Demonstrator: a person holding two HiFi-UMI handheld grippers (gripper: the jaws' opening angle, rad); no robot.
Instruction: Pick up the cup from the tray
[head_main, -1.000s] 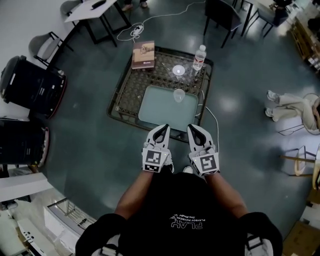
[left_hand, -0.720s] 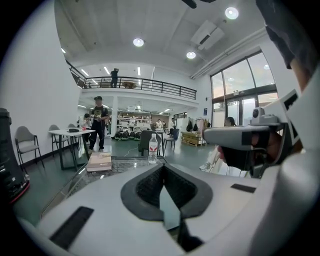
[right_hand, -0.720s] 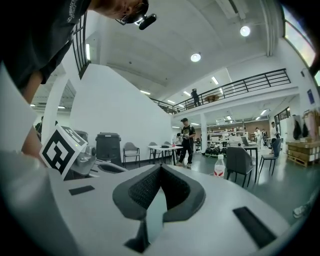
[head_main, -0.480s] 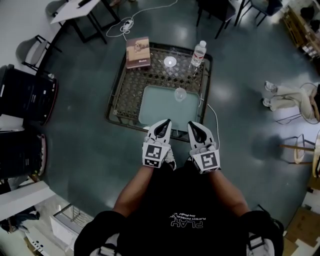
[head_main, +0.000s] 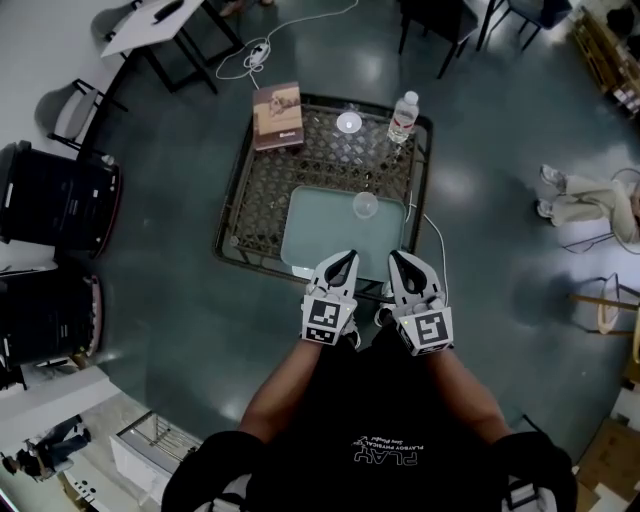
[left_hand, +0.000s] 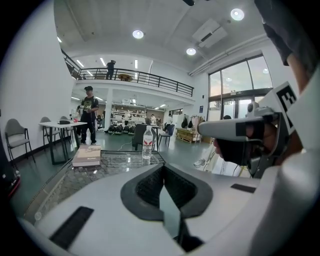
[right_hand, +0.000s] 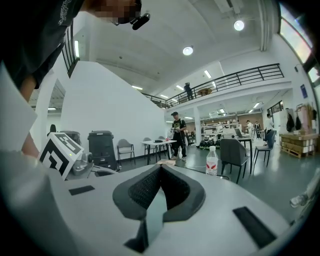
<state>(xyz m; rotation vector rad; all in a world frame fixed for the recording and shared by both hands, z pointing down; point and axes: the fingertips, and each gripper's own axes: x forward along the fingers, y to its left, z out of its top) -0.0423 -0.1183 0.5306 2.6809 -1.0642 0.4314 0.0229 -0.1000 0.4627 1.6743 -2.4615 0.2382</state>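
Left gripper (head_main: 343, 262) and right gripper (head_main: 400, 260) both shut, empty: reach in unopened and that cup (head_main: 365, 205) probably tips.

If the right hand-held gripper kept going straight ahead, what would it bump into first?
Probably the clear cup on the tray; the right hand-held gripper points roughly at it, though height is hard to judge.

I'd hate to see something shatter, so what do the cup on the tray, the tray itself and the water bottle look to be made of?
Cup: clear and see-through, glass or plastic; I cannot tell which.
Tray: a pale, smooth, evenly coloured sheet, probably plastic.
Bottle: thin clear plastic by its look, with a white cap and a red label.
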